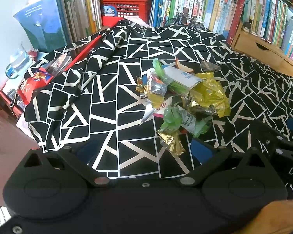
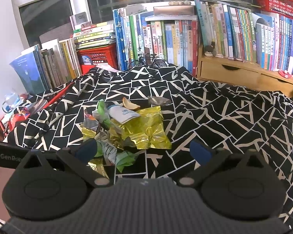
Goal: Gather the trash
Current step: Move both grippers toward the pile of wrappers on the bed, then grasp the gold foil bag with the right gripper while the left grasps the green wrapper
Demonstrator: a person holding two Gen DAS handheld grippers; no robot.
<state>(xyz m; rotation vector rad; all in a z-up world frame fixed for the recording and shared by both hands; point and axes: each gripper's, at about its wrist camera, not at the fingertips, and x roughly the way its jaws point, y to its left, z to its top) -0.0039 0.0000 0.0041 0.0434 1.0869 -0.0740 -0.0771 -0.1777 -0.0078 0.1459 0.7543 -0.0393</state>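
Note:
A heap of trash (image 1: 183,97) (image 2: 127,128) lies on the black-and-white patterned cloth (image 1: 99,105) (image 2: 214,113): yellow foil bags (image 2: 152,134), green wrappers (image 1: 171,117), a white paper packet (image 2: 123,114), a fruit peel (image 2: 129,105) and a dark crumpled wrapper (image 2: 158,100). My left gripper (image 1: 144,152) is open, low over the cloth, with a gold wrapper (image 1: 171,142) near its right finger. My right gripper (image 2: 144,151) is open just in front of the heap, its left fingertip (image 2: 87,149) over the nearest wrappers. Neither holds anything.
Rows of books (image 2: 175,39), a red crate (image 2: 97,57), a toy bicycle (image 2: 148,60) and a wooden drawer unit (image 2: 234,74) line the back. At the left sit a glass mug (image 1: 17,62) and a red snack pack (image 1: 35,80). The right gripper's body (image 1: 279,148) shows at the left wrist view's right edge.

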